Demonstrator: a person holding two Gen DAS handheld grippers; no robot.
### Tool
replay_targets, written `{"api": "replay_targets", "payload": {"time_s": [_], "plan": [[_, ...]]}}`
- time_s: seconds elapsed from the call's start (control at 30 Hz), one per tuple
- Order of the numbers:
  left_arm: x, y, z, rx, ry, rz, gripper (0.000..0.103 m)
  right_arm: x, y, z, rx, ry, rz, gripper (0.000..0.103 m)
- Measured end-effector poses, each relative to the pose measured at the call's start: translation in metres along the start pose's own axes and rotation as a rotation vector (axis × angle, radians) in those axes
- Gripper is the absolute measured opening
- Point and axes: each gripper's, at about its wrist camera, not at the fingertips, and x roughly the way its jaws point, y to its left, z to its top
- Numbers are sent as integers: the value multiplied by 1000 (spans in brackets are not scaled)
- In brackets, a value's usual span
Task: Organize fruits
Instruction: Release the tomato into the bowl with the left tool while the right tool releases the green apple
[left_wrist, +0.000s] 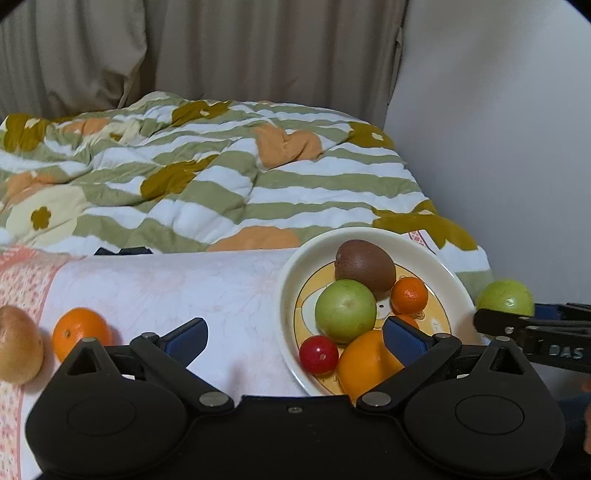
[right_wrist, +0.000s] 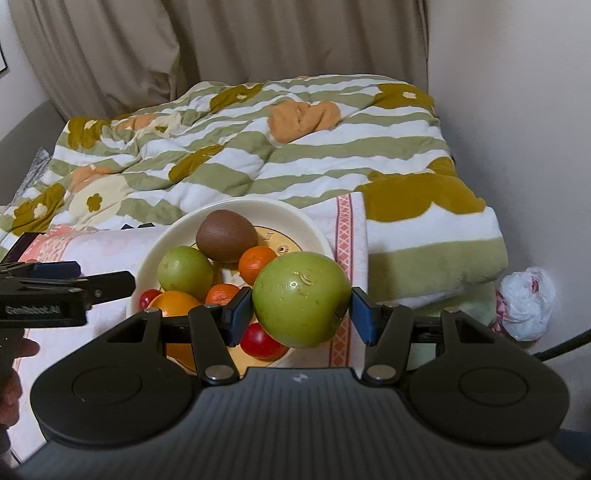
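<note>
A cream plate (left_wrist: 291, 280) on a pale floral cloth holds a brown kiwi (left_wrist: 364, 267), a green apple (left_wrist: 345, 310), a small orange (left_wrist: 409, 293), a red tomato (left_wrist: 318, 355) and a large orange (left_wrist: 364, 365). My left gripper (left_wrist: 295, 338) is open over the plate's near left rim and grips nothing; its right pad (left_wrist: 402, 339) overlaps the large orange. My right gripper (right_wrist: 301, 314) is shut on a second green apple (right_wrist: 301, 299), held above the plate's near right edge (right_wrist: 317, 229). To the left on the cloth lie a loose orange (left_wrist: 79, 330) and a yellowish fruit (left_wrist: 18, 343).
Behind the cloth-covered surface lies a bed with a green-striped flowered quilt (left_wrist: 221, 177), with beige curtains (left_wrist: 221, 55) behind and a white wall (left_wrist: 498, 147) at the right. A white plastic bag (right_wrist: 528, 302) sits low on the right. A person's hand (right_wrist: 14, 369) shows at the left edge.
</note>
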Motion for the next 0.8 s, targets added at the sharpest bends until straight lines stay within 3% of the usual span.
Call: {"api": "replay_targets", "payload": {"time_s": [0.7, 0.8], "plan": [[-21, 11, -13, 21, 24, 26, 103, 41, 17, -2, -122, -19, -6, 72], [-23, 12, -16, 17, 27, 24, 103, 38, 18, -3, -127, -45, 11, 80]]}}
